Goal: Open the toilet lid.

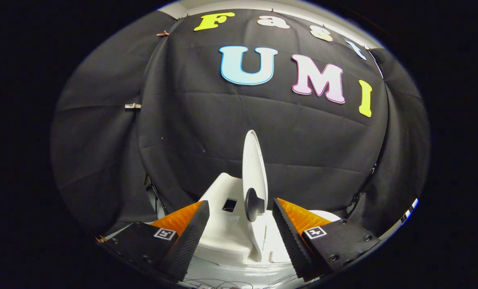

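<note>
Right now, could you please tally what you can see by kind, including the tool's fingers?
Toilet lid, raised on edge between the open tool's fingers: 1
Dark knob on the lid: 1
White toilet body: 1
Tool fingers: 2
Metal clips on the cloth wall: 2
Total: 7

No legible text on the toilet lid [254, 160]. Gripper [241, 201] fingers, spread apart, each carry a square coded marker [164, 234], no readable characters.
</note>
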Demonstrator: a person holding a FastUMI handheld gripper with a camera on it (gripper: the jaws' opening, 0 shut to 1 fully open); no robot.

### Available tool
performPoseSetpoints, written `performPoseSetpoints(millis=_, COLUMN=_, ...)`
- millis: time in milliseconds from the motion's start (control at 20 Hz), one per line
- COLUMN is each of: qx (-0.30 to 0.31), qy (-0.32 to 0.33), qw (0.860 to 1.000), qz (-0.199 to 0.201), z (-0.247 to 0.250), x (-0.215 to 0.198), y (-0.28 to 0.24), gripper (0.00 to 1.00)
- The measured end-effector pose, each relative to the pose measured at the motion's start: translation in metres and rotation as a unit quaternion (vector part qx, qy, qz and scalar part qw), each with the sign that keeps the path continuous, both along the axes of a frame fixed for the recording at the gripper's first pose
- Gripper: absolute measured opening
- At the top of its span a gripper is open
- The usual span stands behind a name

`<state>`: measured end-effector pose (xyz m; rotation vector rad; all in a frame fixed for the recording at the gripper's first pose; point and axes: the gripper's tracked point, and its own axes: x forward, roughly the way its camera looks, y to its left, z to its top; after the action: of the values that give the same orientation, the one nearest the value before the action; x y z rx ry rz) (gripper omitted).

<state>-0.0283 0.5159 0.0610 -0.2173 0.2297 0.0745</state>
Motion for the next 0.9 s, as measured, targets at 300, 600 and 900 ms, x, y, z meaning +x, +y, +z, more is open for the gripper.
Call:
performPoseSetpoints(millis=300, qx=0.002, qy=-0.003, qw=1.000, qz=0.022, z=0.019, x=-0.010, y=-0.017, gripper=0.99)
performPoseSetpoints(millis=600, qx=0.024, qy=-0.010, qw=0.999, qz=0.020, z=0.043, x=-0.013, y=-0.072, gripper=0.99)
performPoseSetpoints(millis=900, qx=0.040, qy=-0.031, qw=0.999, qz=0.009, z=0.070, x=-0.009, y=-0.161, gripper=0.99)
